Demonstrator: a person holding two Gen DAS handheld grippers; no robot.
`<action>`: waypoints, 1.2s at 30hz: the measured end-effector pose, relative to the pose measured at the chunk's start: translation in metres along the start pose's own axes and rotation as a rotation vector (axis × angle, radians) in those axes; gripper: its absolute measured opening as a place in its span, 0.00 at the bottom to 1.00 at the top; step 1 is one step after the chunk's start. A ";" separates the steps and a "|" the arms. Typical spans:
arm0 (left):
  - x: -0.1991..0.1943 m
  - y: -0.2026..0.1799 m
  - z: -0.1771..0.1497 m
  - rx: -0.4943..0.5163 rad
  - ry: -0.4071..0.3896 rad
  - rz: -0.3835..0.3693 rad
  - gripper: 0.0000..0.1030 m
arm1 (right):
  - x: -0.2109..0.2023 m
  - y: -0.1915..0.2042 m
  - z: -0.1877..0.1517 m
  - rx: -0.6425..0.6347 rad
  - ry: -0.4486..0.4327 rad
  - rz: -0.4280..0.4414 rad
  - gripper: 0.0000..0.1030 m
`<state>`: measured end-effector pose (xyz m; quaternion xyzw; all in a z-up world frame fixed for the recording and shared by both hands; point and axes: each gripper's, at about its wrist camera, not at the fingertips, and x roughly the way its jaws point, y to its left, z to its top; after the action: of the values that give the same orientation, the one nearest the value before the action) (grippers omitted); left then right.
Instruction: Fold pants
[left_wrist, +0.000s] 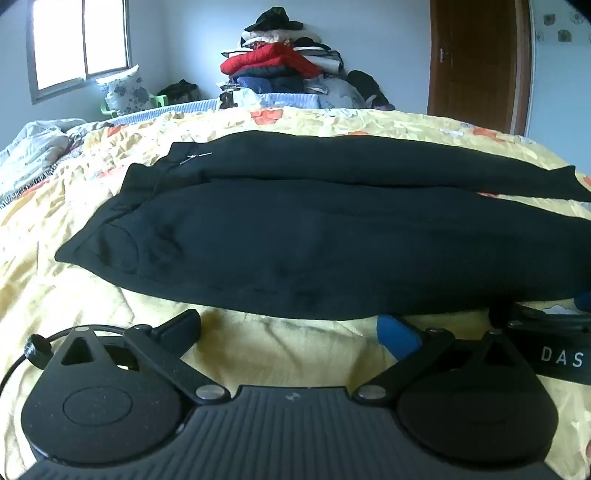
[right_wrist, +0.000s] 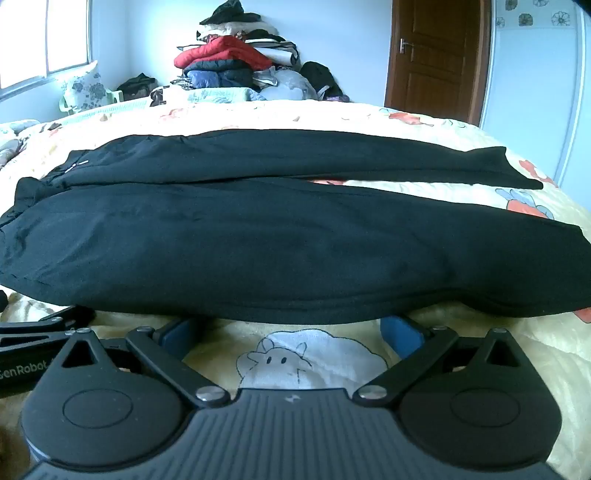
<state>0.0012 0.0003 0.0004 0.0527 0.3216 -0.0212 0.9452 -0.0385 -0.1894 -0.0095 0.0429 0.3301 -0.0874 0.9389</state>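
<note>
Black pants (left_wrist: 314, 236) lie flat across the yellow patterned bedspread (left_wrist: 92, 295), waistband at the left, both legs running right with a narrow gap between them. My left gripper (left_wrist: 291, 328) is open and empty, its fingertips at the near edge of the near leg. The pants also fill the right wrist view (right_wrist: 288, 243). My right gripper (right_wrist: 291, 328) is open and empty, its blue-padded fingertips just under the near hem edge of the near leg. The other gripper shows at the right edge of the left wrist view (left_wrist: 554, 350) and at the left edge of the right wrist view (right_wrist: 26, 354).
A tall pile of folded clothes (left_wrist: 280, 62) stands at the far side of the bed. A floral pillow (left_wrist: 125, 88) sits by the window at the back left. A brown door (left_wrist: 476, 59) is at the back right. A crumpled quilt (left_wrist: 33, 147) lies at the left.
</note>
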 end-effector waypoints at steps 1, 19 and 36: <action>0.001 0.000 0.001 -0.006 0.007 -0.004 1.00 | 0.000 0.000 0.000 0.000 0.000 0.000 1.00; 0.003 0.028 -0.002 -0.042 -0.016 -0.025 1.00 | 0.000 0.000 0.000 0.000 -0.001 0.000 1.00; 0.004 0.028 -0.005 -0.063 -0.013 -0.029 1.00 | 0.000 -0.001 -0.001 0.001 -0.001 0.002 1.00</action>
<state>0.0036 0.0283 -0.0035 0.0180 0.3167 -0.0248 0.9480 -0.0389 -0.1899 -0.0105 0.0436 0.3296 -0.0864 0.9391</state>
